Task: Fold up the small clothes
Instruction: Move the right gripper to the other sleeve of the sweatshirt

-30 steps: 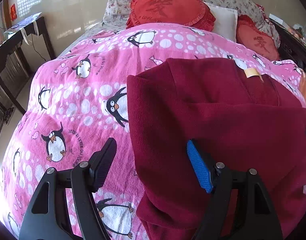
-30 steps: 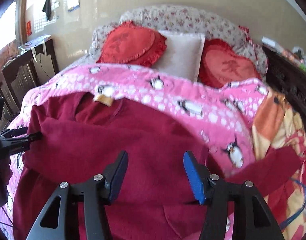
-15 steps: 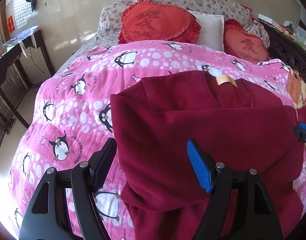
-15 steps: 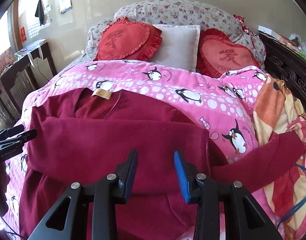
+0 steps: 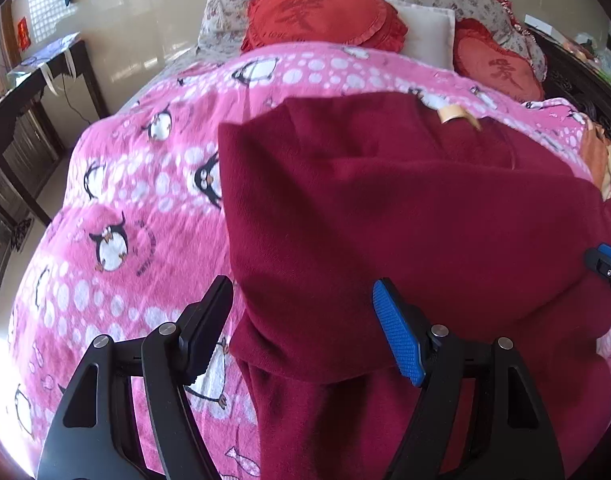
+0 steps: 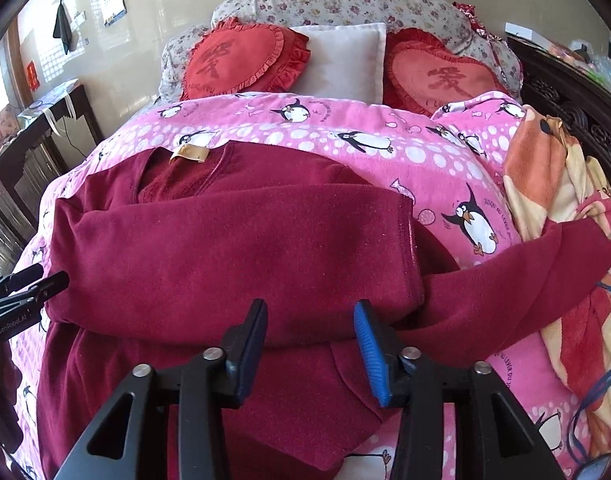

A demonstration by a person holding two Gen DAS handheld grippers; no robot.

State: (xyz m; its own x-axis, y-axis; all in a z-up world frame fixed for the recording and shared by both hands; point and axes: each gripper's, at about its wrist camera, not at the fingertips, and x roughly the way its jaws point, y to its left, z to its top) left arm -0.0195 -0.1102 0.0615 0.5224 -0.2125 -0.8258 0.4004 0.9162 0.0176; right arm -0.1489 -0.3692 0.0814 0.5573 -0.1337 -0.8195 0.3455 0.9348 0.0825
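Note:
A dark red fleece top lies on a pink penguin blanket. One sleeve is folded across its chest. The other sleeve stretches out to the right. A tan neck label shows at the collar. My left gripper is open and empty above the top's left edge; it also shows in the right wrist view. My right gripper is open and empty above the top's lower middle; its tip shows in the left wrist view.
Two red heart cushions and a white pillow lie at the head of the bed. An orange patterned blanket is bunched at the right. A dark wooden desk stands left of the bed.
Both grippers have pulled back from the top, which now shows more fully. The right gripper's jaws narrowed, then stayed partly open. The left sleeve stays folded across the chest.

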